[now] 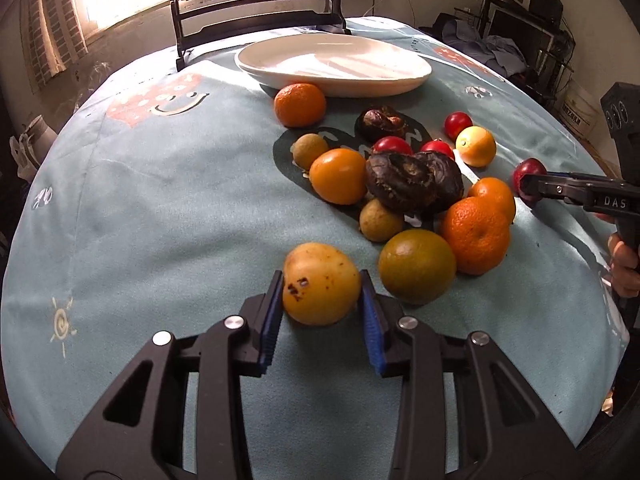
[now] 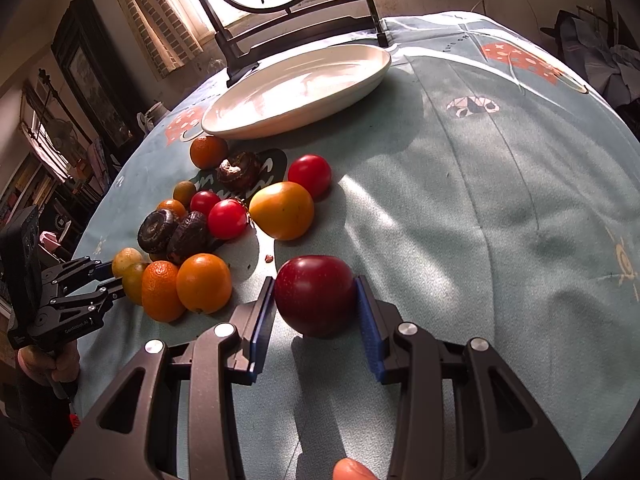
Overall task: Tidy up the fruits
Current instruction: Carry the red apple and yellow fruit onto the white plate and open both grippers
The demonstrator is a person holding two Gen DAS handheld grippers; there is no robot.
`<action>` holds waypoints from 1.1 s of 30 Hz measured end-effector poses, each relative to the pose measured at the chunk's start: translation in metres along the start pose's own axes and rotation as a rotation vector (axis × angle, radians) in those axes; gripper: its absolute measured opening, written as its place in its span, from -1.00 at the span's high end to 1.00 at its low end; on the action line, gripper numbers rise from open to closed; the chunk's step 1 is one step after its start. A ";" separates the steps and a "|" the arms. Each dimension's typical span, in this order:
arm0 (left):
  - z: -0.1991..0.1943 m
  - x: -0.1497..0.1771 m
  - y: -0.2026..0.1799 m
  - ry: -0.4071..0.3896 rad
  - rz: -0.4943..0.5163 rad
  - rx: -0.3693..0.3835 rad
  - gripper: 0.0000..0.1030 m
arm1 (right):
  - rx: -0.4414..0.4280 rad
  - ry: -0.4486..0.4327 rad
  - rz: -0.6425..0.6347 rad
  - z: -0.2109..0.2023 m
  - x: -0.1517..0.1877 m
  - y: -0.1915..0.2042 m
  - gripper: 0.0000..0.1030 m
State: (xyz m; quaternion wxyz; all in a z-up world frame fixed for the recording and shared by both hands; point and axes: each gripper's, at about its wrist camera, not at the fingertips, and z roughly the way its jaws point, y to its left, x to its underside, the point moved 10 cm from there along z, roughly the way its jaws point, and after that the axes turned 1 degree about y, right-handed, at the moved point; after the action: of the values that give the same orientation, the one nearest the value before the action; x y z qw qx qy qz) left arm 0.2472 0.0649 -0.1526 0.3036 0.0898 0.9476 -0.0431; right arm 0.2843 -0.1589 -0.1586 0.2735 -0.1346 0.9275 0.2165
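Note:
A yellow speckled fruit (image 1: 320,296) sits low over the light blue tablecloth (image 1: 160,208), with my left gripper (image 1: 321,278) shut on it, blue pads against both its sides. A dark red plum (image 2: 316,300) is pinched the same way in my right gripper (image 2: 315,282), just above the cloth. From the left wrist view the right gripper (image 1: 534,190) holds that plum (image 1: 528,170) at the right. Between them lies a pile of oranges (image 1: 476,236), small red fruits (image 2: 228,218) and dark wrinkled fruits (image 1: 412,182). Behind the pile stands a white oval plate (image 1: 332,56) with nothing on it.
A dark chair with a round painted back (image 1: 256,12) stands beyond the plate at the table's far edge. A person's hand (image 1: 624,260) grips the right tool. The cloth right of the plum (image 2: 500,200) and left of the pile is bare. Furniture surrounds the round table.

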 end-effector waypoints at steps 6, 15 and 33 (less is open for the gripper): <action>-0.028 -0.013 0.006 -0.087 -0.049 0.001 0.30 | 0.017 -0.017 -0.009 -0.005 -0.002 0.001 0.23; -0.016 -0.122 -0.001 -0.186 -0.112 0.057 0.29 | -0.005 -0.191 -0.097 -0.016 -0.095 0.032 0.22; 0.089 -0.204 0.011 -0.068 -0.173 -0.026 -0.48 | 0.020 -0.109 -0.126 0.074 -0.171 0.024 0.09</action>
State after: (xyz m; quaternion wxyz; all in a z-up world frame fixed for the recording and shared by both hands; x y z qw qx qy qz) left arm 0.4633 0.0345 -0.1061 0.3318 0.0020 0.9414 -0.0598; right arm 0.4485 -0.0805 -0.1100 0.3380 -0.1777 0.9031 0.1965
